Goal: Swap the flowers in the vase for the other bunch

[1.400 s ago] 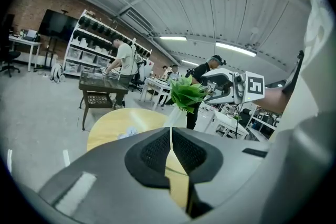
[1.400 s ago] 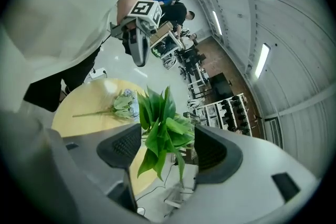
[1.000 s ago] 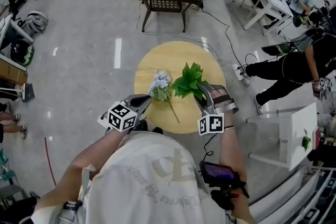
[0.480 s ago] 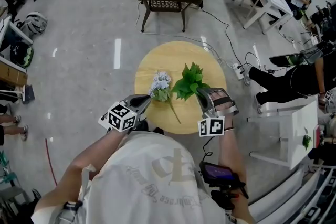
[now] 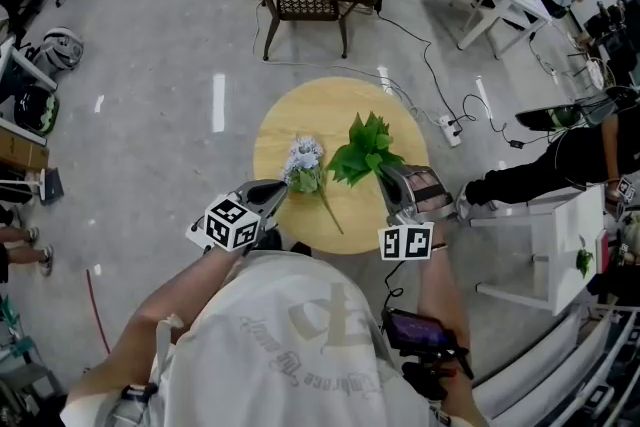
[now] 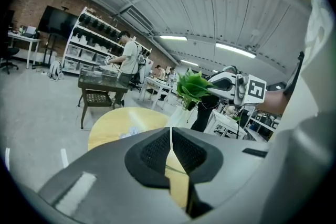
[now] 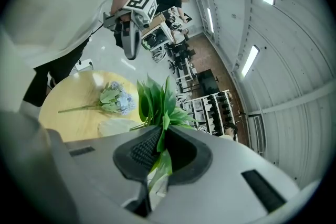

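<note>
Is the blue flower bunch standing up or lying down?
Lying down: the blue flower bunch rests flat on the round wooden table, its stem along the top.

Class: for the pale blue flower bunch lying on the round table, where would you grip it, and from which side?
Probably the bare stem of the flower bunch, from above at the person's side: it lies flat and thin, pointing that way, while the blooms look soft and bulky.

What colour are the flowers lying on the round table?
Pale blue flowers, clearest in the right gripper view.
</note>
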Available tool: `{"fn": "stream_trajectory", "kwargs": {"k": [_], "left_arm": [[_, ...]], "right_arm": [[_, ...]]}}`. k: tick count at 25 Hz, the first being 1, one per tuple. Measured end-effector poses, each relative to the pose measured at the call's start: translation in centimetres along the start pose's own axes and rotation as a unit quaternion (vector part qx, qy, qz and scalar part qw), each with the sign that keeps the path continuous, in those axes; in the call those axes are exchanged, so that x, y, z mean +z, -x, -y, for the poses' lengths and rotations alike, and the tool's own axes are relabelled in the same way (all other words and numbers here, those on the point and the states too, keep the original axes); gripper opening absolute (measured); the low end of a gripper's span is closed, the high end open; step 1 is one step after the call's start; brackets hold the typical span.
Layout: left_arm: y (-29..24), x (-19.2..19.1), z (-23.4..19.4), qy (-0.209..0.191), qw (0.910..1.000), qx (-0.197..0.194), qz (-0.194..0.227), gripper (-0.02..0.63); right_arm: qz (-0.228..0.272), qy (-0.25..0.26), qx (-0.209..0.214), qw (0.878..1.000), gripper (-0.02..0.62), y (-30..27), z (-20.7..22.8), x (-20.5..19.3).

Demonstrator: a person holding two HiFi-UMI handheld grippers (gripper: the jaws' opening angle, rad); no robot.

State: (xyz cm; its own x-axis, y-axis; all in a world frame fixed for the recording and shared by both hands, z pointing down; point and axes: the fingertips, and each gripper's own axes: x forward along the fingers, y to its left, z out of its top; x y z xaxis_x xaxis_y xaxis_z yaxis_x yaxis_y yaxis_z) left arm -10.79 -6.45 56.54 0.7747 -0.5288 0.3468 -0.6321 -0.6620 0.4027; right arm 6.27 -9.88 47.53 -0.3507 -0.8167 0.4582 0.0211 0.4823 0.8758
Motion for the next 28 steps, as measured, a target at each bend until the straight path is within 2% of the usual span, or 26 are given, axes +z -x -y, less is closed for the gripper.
{"fn": "stream_trajectory", "kwargs": {"k": [10, 18, 28], "left_arm": [[-0.6, 0.5, 0.2, -0.003, 1.0000, -0.008, -0.004, 0.015], [-0.7, 0.5, 0.3, -0.005, 0.9999, -0.014, -0.003, 0.015], [-1.2, 0.8, 0.4, -0.005, 0.9995, -0.029, -0.006, 0.015]], "right_arm": [[0.008, -0.056, -0.054, 0.997, 0.017, 1.3, 3.5, -0.6], [0.008, -0.072, -0.063, 0.995, 0.017, 2.1, 4.9, -1.0], [0.022, -0.151, -0.077, 0.985, 0.017, 3.5, 9.2, -2.6]]}}
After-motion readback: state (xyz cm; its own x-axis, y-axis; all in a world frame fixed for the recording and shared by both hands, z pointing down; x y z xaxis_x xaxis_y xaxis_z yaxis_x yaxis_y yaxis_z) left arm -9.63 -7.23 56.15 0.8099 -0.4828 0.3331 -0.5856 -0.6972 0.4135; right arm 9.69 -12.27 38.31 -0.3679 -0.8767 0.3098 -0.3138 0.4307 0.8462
